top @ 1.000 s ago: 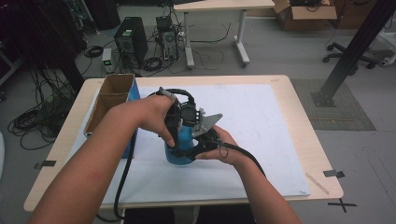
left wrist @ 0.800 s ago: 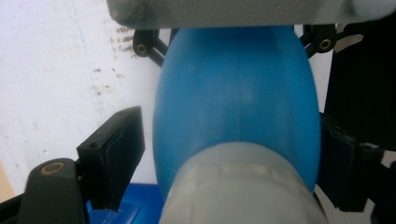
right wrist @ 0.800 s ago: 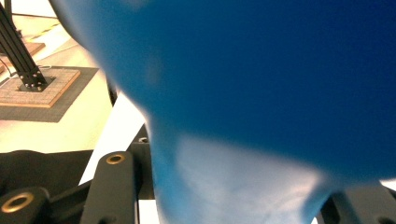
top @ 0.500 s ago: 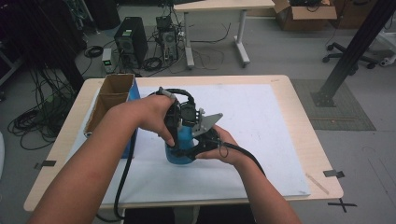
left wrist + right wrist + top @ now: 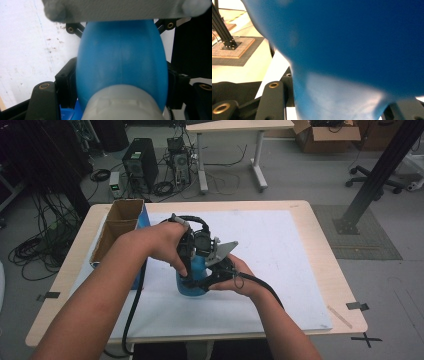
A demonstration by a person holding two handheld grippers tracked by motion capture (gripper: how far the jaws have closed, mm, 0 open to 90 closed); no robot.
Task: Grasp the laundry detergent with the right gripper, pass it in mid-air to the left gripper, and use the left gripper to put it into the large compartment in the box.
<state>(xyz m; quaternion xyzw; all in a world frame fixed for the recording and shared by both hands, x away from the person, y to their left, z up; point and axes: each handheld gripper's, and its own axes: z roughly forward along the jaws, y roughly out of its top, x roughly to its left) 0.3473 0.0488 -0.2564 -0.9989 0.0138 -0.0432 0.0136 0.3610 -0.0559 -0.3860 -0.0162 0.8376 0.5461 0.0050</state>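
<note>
This is a lab or engineering workroom. A plain wooden table (image 5: 320, 245) with a white sheet (image 5: 280, 250) stands on a grey floor (image 5: 310, 175). Behind it, computer towers (image 5: 139, 164) sit on the floor among loose cables (image 5: 30, 252). A second desk (image 5: 235, 126) stands further back, with a cardboard box (image 5: 327, 131) and an office chair (image 5: 372, 172) nearby. A black metal frame post (image 5: 380, 175) is bolted to a mat, and tape marks (image 5: 367, 339) dot the floor.

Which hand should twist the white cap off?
Left. The left tool reaches down from above, jaws just closing on the blue bottle by its white cap; the right tool clamps the body.
</note>
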